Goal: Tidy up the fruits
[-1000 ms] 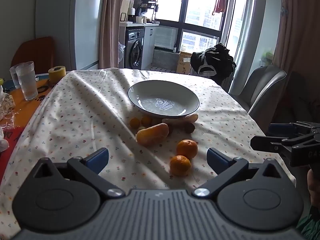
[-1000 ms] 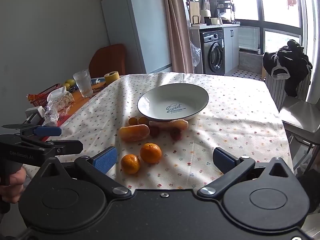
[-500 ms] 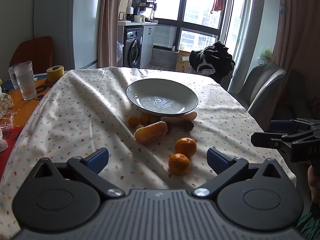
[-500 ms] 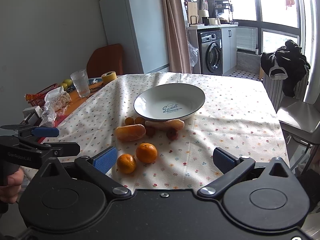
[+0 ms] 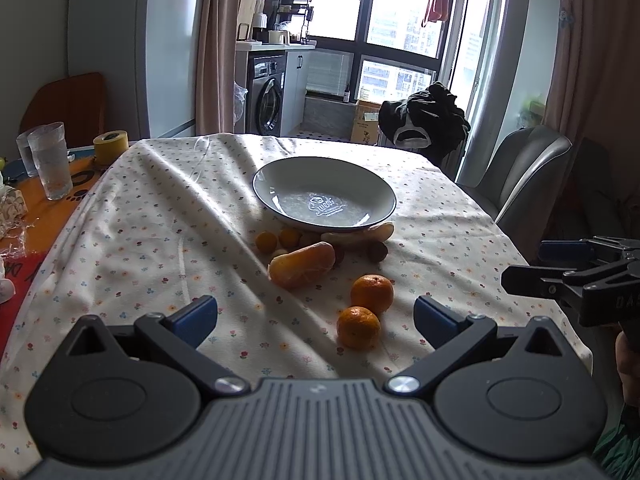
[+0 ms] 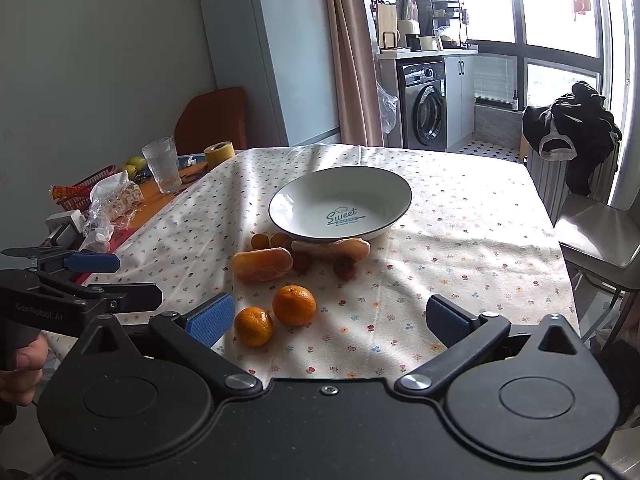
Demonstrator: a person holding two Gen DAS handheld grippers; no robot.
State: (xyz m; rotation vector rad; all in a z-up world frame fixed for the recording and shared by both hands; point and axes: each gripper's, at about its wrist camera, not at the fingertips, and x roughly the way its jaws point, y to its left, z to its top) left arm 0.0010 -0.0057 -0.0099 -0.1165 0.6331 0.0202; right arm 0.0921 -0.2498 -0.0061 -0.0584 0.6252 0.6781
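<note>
Flowery table point(image 5: 168, 216) | we see two round oranges point(image 5: 365, 308), long orange fruits point(image 5: 302, 265), white plate point(image 5: 324, 200) | both hand-held grippers point(image 5: 316, 316) point(image 6: 328, 322) wide apart, holding nothing

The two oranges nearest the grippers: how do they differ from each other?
The near orange looks slightly smaller than the far orange. It lies closer to the grippers and more to the left in the right wrist view; the far one sits nearer the plate. In the left wrist view the near one is shaded, the far one brighter. Both are round, lie on the tablecloth and are ungrasped.
</note>
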